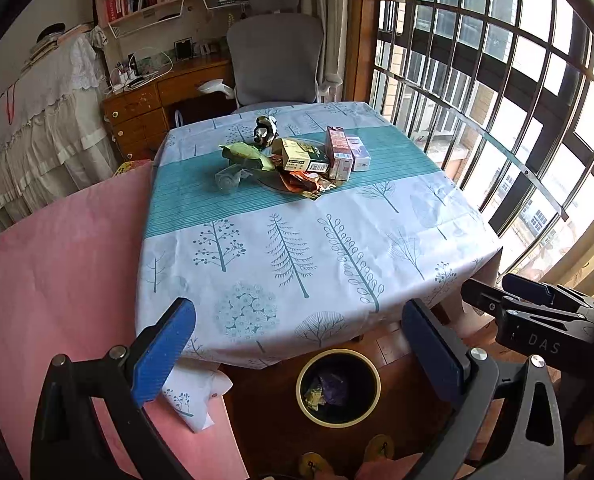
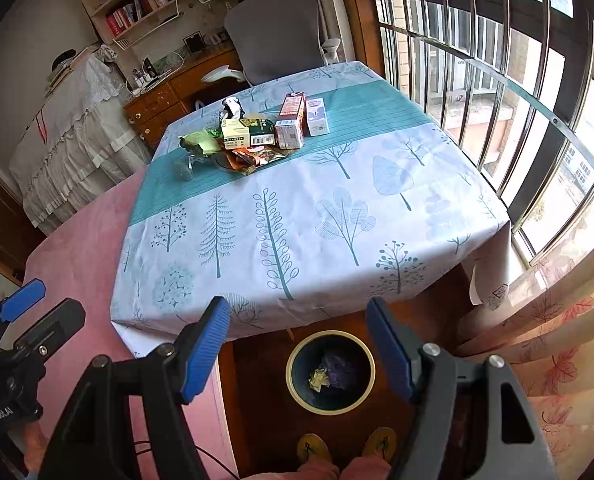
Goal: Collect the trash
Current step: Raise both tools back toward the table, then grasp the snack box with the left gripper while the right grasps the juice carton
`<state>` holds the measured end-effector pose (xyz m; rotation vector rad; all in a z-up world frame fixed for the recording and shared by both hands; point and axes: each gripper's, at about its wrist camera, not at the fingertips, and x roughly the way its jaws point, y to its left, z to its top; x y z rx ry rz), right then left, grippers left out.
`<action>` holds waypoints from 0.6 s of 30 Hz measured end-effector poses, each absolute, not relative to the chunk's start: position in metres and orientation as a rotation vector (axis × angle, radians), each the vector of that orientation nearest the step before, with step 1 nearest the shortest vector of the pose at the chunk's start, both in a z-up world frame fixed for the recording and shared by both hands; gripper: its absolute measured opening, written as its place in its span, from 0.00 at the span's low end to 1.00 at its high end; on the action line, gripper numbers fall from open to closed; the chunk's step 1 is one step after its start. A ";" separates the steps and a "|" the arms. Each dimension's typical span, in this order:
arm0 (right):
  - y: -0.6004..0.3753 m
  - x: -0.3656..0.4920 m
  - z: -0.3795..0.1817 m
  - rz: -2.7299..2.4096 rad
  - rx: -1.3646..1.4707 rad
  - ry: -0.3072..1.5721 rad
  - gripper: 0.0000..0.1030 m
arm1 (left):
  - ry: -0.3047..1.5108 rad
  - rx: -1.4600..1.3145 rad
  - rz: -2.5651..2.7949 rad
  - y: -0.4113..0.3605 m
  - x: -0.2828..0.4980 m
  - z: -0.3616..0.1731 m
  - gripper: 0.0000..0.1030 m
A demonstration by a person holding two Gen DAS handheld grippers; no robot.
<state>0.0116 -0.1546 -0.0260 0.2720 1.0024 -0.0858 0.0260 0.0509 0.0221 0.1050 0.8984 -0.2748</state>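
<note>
Both grippers hang above the near edge of the table [image 1: 397, 248], pointing down and forward. The left gripper [image 1: 297, 352] has its blue-padded jaws standing wide apart with nothing between them; the right gripper [image 2: 297, 354] is likewise wide open and holds nothing. Each appears at the edge of the other's view, the two side by side and apart. The table carries a pale cloth printed with trees and crossed by a teal band. The trash sits in one cluster on that band, toward the far side: a green-and-cream box [image 1: 301, 156] lying flat, a tall reddish carton [image 1: 338, 152] upright just beside it, a small white-and-pink box [image 1: 359, 153] touching the carton's far side, a crumpled green wrapper [image 1: 247, 156], a crushed clear plastic piece [image 1: 231, 178], an orange foil wrapper [image 1: 305, 185] under the boxes, and a black-and-white crumpled item [image 1: 265, 131] behind them, possibly a packet, too small to identify. On the wooden floor below the table's near edge stands a round bin [image 2: 330, 372] with a cream rim, already containing a crumpled yellowish scrap and something purple. The person's two yellow slippers [image 2: 347, 446] show at the bottom, just in front of the bin. A grey office chair [image 1: 275, 44] stands beyond the table, against a wooden desk
</note>
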 end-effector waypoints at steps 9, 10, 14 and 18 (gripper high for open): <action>-0.170 0.067 -0.023 -0.070 0.229 0.991 0.68 | 0.957 0.036 -0.246 0.047 0.090 0.010 0.92; -0.173 0.078 -0.024 -0.062 0.227 0.995 0.67 | 0.964 0.024 -0.241 0.047 0.099 0.007 0.90; -0.188 0.134 -0.036 0.030 0.250 1.033 0.55 | 1.015 -0.034 -0.228 0.040 0.144 -0.007 0.67; -0.203 0.201 -0.048 0.108 0.272 1.084 0.50 | 1.062 -0.131 -0.193 0.032 0.197 -0.013 0.62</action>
